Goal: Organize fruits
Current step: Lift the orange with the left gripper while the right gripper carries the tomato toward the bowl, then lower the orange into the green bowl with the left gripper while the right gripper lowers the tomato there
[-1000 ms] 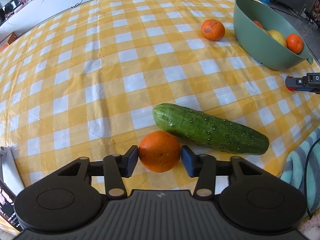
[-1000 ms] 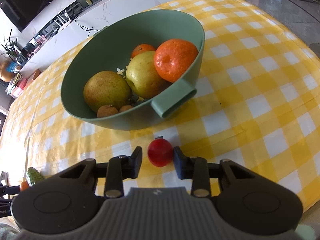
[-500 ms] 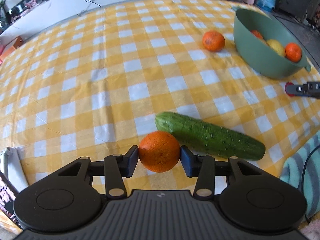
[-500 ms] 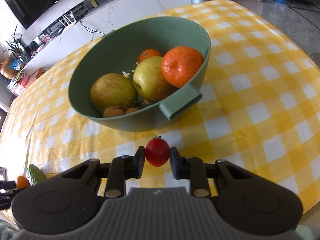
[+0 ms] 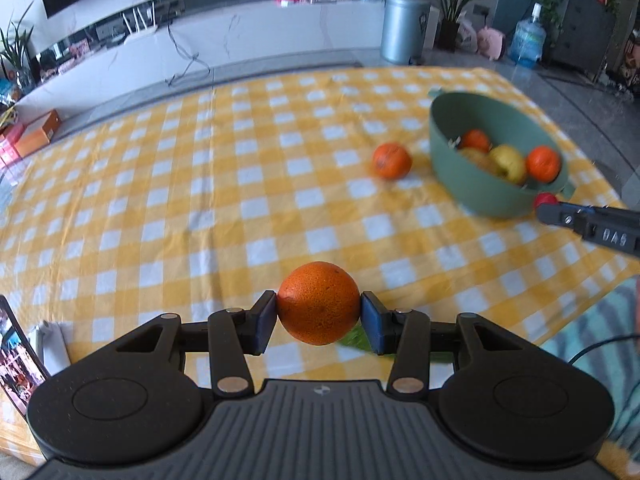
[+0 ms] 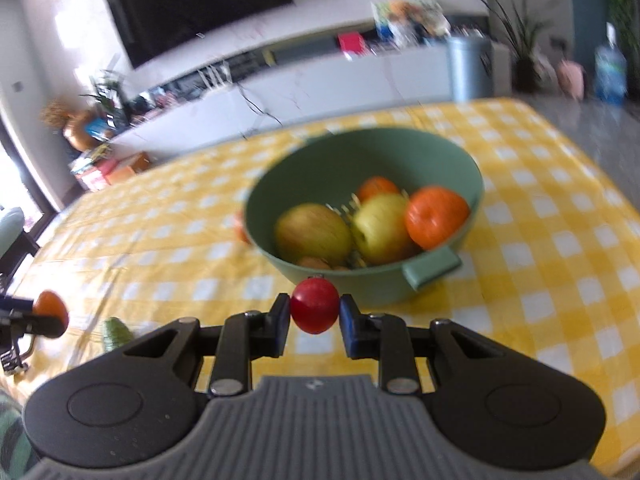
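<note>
My left gripper is shut on an orange and holds it up above the table. My right gripper is shut on a small red tomato, lifted just in front of the green bowl. The bowl holds two pears and two oranges. The right gripper also shows in the left wrist view with the tomato beside the bowl's handle. The left gripper with its orange shows in the right wrist view at the far left. Another orange lies on the cloth left of the bowl.
A cucumber lies on the yellow checked cloth, mostly hidden under my left gripper. A striped towel lies at the table's right edge. A phone stands at the lower left.
Both grippers have lifted and tilted up with their fruit: the orange has risen off the cloth away from the cucumber, and the tomato has risen to bowl-rim height.
</note>
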Tool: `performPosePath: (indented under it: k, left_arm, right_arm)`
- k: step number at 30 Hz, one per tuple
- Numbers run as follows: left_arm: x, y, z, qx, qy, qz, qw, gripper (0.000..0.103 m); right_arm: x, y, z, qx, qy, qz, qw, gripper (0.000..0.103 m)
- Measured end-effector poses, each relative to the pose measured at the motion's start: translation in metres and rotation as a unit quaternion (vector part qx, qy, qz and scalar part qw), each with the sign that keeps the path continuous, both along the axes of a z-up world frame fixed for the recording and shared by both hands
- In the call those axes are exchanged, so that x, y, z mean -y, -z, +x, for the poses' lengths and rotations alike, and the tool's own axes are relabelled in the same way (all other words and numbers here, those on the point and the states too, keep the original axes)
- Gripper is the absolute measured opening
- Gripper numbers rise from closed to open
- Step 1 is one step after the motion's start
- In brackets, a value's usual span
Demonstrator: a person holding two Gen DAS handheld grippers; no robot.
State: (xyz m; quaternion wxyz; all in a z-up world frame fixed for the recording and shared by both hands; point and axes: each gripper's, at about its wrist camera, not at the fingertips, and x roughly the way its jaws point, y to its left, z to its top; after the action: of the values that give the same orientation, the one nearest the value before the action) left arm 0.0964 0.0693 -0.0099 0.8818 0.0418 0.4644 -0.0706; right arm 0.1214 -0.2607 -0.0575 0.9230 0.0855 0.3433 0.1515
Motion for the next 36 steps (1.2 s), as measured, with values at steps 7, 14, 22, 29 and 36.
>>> performPosePath:
  k: [7, 14, 22, 29, 36]
  left_arm:
    - [0.023, -0.023, -0.001, 0.037, 0.003, -0.014, 0.9992, 0.051]
    - [0.046, -0.038, 0.009, 0.073, -0.001, -0.059, 0.9956, 0.051]
    - [0.078, -0.038, 0.036, 0.089, -0.004, -0.115, 0.9893, 0.051]
    - [0.102, -0.021, 0.065, 0.079, -0.003, -0.144, 0.9864, 0.051]
    - [0.122, -0.001, 0.090, 0.067, 0.000, -0.154, 0.9858, 0.051]
  right_arm:
    - [0.001, -0.016, -0.018, 0.083, -0.014, 0.016, 0.996, 0.023]
    - [0.002, -0.027, -0.028, 0.141, 0.011, 0.009, 0.990, 0.023]
    - [0.003, -0.033, -0.009, 0.151, 0.040, -0.027, 0.987, 0.023]
    - [0.005, -0.037, 0.014, 0.157, 0.047, -0.058, 0.985, 0.023]
    - [0.009, -0.026, 0.042, 0.140, 0.040, -0.074, 0.987, 0.023]
